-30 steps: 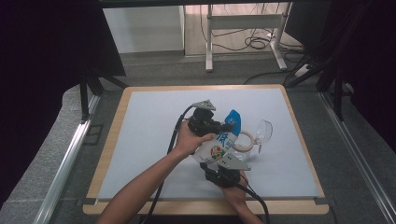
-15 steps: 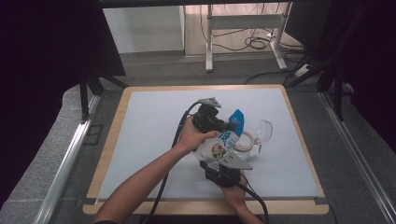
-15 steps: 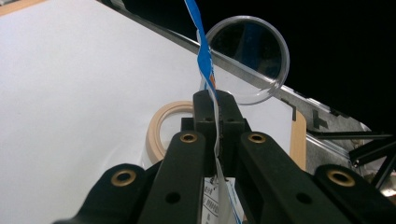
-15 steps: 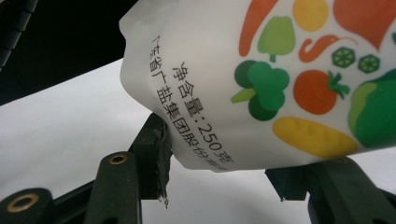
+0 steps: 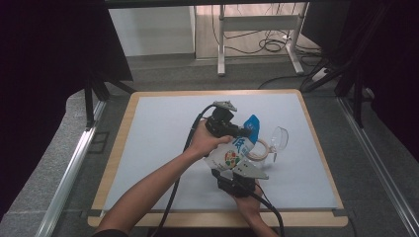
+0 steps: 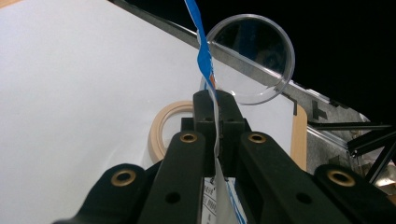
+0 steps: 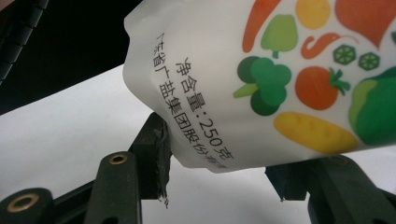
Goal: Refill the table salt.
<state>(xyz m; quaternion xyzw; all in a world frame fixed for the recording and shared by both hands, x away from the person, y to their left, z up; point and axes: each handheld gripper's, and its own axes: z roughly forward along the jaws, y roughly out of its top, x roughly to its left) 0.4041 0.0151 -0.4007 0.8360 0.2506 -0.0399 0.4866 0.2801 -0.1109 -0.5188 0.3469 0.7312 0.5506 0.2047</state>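
My left claw pinches the bag's blue top edge; my right claw grips its bottom above the worktop.

On the white tabletop, the left gripper and the right gripper hold a printed pouch between them, the left at its blue top, the right at its lower end. Just beside the pouch lie a tan tape ring and a clear plastic cup on its side.
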